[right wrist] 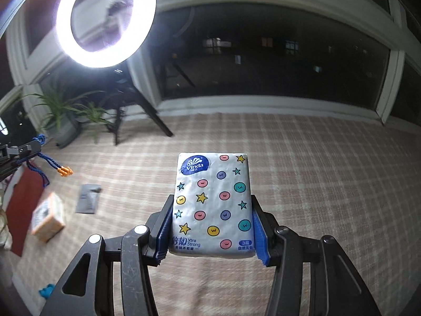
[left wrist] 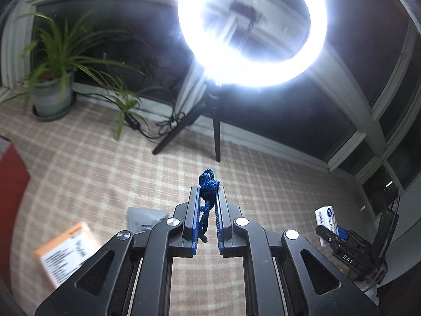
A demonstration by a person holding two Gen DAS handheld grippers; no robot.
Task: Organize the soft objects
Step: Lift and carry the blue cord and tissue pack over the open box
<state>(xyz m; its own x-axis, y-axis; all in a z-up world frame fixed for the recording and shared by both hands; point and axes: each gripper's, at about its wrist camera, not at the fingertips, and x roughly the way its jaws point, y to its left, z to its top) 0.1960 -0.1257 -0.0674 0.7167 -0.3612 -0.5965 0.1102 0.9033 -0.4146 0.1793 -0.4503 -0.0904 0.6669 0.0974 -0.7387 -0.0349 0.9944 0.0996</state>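
My left gripper (left wrist: 208, 192) is shut on a knotted blue cord (left wrist: 208, 184) and holds it above the checked cloth. In the right wrist view the left gripper (right wrist: 29, 148) shows at the far left, with the blue cord (right wrist: 39, 166) hanging from it and orange tips (right wrist: 64, 171) at its end. My right gripper (right wrist: 211, 205) is shut on a white Vinda tissue pack (right wrist: 213, 202) with coloured dots and stars, held above the cloth. The pack (left wrist: 326, 217) and the right gripper (left wrist: 334, 233) also show at the right in the left wrist view.
A beige checked cloth (right wrist: 315, 171) covers the surface. On it lie an orange box (right wrist: 47, 217), a grey sachet (right wrist: 88, 198), a red box (right wrist: 22, 205) and a small blue thing (right wrist: 47, 291). A ring light on a tripod (left wrist: 252, 26) and a potted plant (left wrist: 54, 89) stand at the back by the dark windows.
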